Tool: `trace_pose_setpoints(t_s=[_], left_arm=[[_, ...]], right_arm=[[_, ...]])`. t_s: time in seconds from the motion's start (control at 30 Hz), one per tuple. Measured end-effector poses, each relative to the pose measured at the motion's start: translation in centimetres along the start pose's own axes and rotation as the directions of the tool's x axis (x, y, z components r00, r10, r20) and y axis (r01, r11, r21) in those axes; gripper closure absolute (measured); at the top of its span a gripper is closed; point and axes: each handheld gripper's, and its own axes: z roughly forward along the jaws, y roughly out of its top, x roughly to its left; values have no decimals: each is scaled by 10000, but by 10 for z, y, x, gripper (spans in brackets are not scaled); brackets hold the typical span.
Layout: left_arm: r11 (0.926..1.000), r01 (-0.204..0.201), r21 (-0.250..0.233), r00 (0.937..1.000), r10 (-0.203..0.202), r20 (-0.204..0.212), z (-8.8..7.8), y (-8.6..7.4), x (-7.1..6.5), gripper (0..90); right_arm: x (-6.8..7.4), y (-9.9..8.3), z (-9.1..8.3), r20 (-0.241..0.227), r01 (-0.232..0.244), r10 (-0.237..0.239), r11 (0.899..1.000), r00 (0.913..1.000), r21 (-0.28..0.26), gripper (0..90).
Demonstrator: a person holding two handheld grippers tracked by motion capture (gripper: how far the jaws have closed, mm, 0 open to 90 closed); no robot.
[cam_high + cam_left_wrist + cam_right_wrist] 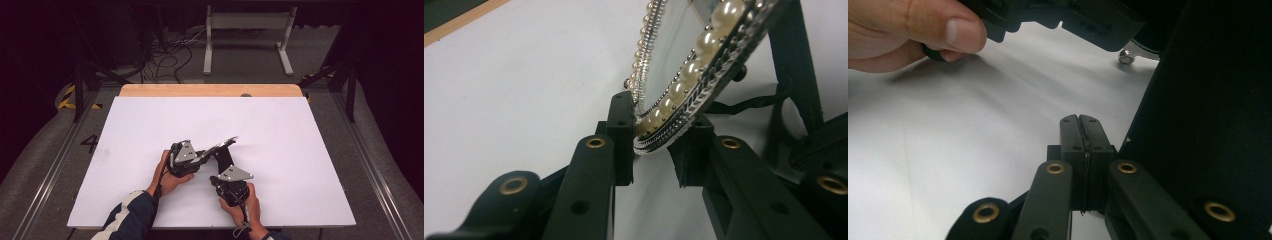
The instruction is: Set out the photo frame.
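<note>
A pearl-rimmed picture frame (222, 144) stands tilted near the middle of the white counter (280, 140), a little toward its near edge, propped on its black back stand (224, 159). In the left tool view its border (694, 75) carries a row of pearls and small silver beads around a glass face.

The left tool (200, 159), held in the person's left hand (170, 179), reaches toward the low end of the frame. In its own view the left tool (651, 145) is clamped on the frame's bottom rim, one pad on the glass side and the other against the back edge.

The right tool (223, 167), held in the right hand (245, 202) close to the near edge, points toward the black stand. In its own view the right tool (1082, 130) has its two pads pressed flat together with nothing visible between them, just beside the dark back of the frame (1208, 115). The left hand's fingers (923, 30) show farther off in that view, wrapped on the other tool's body above the counter.
</note>
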Motion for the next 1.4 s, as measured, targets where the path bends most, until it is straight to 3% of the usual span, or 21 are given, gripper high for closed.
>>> trace_pose_setpoints(t_s=[0.23, 0.43, 0.93, 1.0, 1.1, 1.4], left_arm=[[9988, -391, 288, 9984, 402, -394, -1, 3, -7, 760], [9969, -670, 408, 9966, 688, -458, -3, 3, -13, 761], [9910, -1243, 497, 9918, 1257, -250, -8, 6, -22, 753], [9910, -1260, 448, 9920, 1263, -24, -9, 7, -23, 763], [9879, -1472, 488, 9891, 1475, -17, -8, 8, -27, 753], [9903, -1324, 413, 9911, 1319, 149, -8, 8, -28, 737]], right_arm=[[-3, -1, -2, 69, -187, 187, 9998, 9998, 11, 900], [-8, -3, -5, 266, -291, 291, 9996, 9992, 4, 900], [-27, -6, -10, 134, -616, 614, 9980, 9980, 122, 900], [-30, -6, -10, 174, -633, 629, 9977, 9979, 230, 900], [-38, -7, -10, 15, -772, 772, 9958, 9970, 492, 900], [-47, -8, -13, -37, -732, 735, 9957, 9973, 564, 900]])
